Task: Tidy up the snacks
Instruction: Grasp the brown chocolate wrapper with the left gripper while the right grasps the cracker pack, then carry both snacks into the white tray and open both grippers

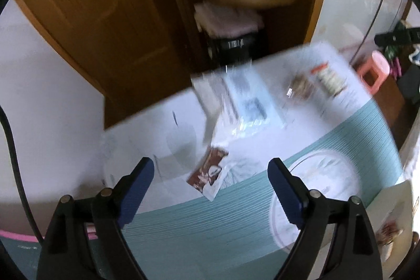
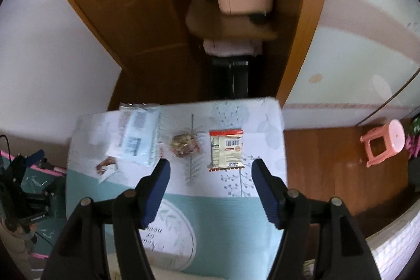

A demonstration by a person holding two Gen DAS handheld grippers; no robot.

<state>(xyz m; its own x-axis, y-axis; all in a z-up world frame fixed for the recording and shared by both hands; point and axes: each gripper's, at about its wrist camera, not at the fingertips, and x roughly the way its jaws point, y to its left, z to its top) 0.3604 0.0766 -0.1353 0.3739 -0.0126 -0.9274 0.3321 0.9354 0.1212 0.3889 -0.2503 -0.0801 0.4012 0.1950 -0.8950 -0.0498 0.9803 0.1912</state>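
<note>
Four snacks lie in a loose row across the far half of the table (image 2: 273, 122), none yet gathered, so by the look of it the sorting is at its start and both grippers are on approach.

Going left to right in the right wrist view: a small brown-and-white packet (image 2: 106, 166) lies near the left edge, where the white print meets the teal band. Just beyond it, toward the far left corner, sits a large pale blue bag (image 2: 139, 133), its near corner touching or overlapping the packet; which, I cannot tell. Near the middle is a clear pouch of brownish pieces (image 2: 183, 144), and right of it, apart, a white packet with red ends (image 2: 226, 151), still short of the right edge.

The left gripper (image 1: 211, 171) hangs above the near left part, jaws spread wide and empty, the brown packet framed between them. The right gripper (image 2: 210, 175) is likewise wide open and holds nothing, the red-ended packet just inside its right finger.

The next move probably calls for lowering onto one flat packet and closing on an edge, since these lie flush.
</note>
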